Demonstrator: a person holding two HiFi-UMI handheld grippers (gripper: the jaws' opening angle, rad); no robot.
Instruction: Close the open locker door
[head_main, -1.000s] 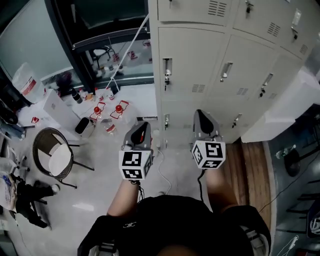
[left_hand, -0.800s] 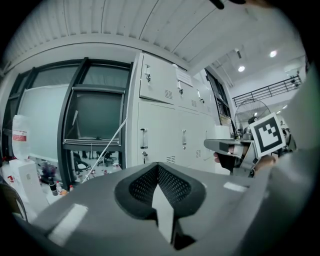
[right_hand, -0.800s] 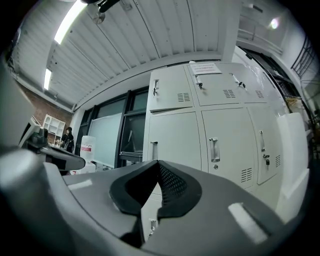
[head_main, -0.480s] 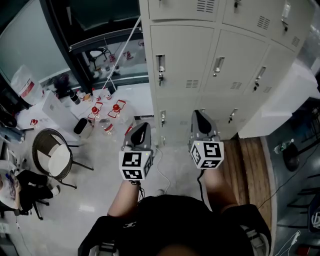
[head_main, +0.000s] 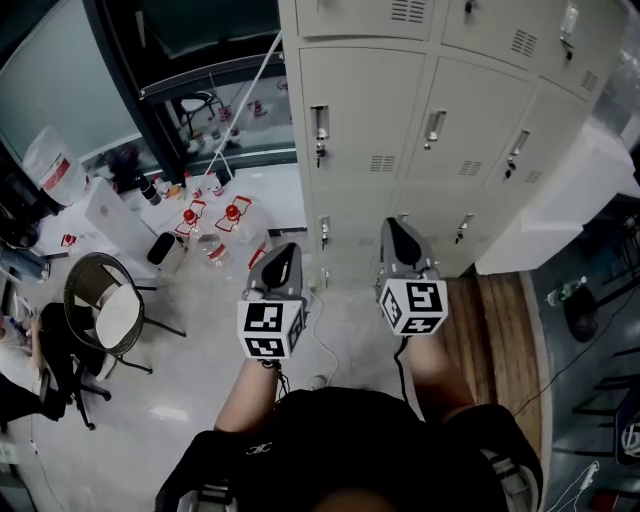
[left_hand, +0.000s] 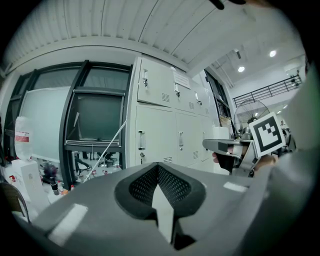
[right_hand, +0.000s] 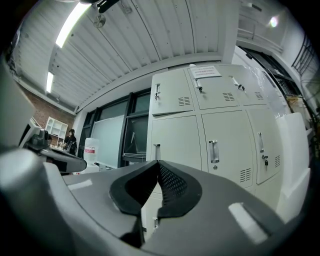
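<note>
Holding ahead, side by side: left gripper (left_hand: 159, 169), jaws pressed together on nothing; right gripper (right_hand: 159, 166), likewise closed and empty.

Ahead of both grippers: lockers (head_main: 365, 110). Every door in view lies flush and none shows ajar. Contents are hidden.

Judgement: this fits a door already shut, or an open one outside the frames, so no next move can be named.

Left of the left gripper, on the floor (head_main: 180, 400): red-capped bottles (head_main: 192, 220), contents not legible; chair (head_main: 118, 318).
</note>
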